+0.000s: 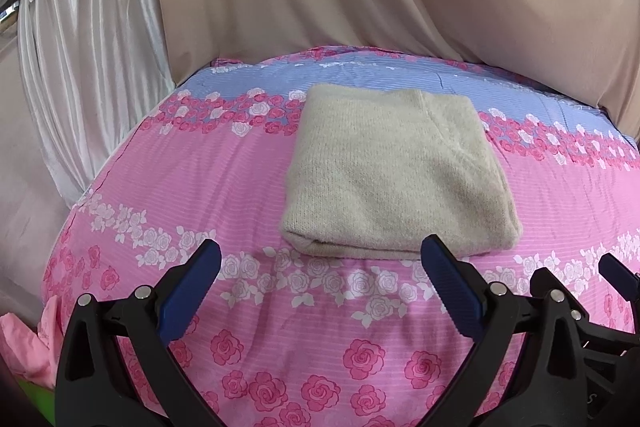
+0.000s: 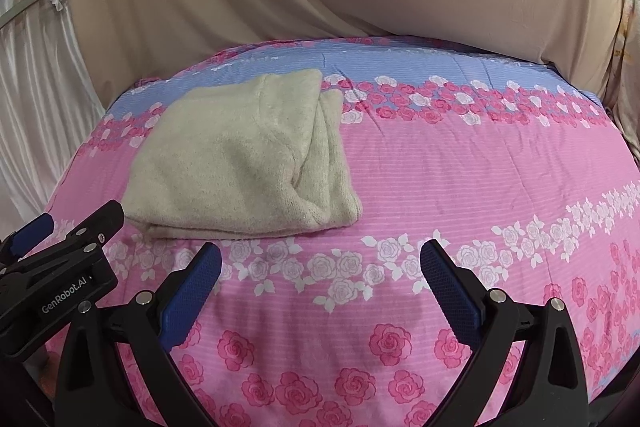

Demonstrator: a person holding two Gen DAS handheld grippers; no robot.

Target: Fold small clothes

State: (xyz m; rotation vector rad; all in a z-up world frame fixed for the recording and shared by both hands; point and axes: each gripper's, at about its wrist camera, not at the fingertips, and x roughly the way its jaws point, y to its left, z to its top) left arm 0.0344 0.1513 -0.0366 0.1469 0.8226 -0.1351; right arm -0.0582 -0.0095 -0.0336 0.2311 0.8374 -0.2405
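Cream knitted garment (image 1: 398,173), folded into a thick rectangle with stacked layers showing at its right side, lies flat on the pink rose-print bedsheet (image 1: 248,307), toward the far edge near the blue band. Folding looks finished; judged next move is only a tidy of loose edges or fetching another piece. Left gripper (image 1: 320,285) and right gripper (image 2: 320,285) both stand wide apart and empty, just short of the garment's near edge, right one offset to its right
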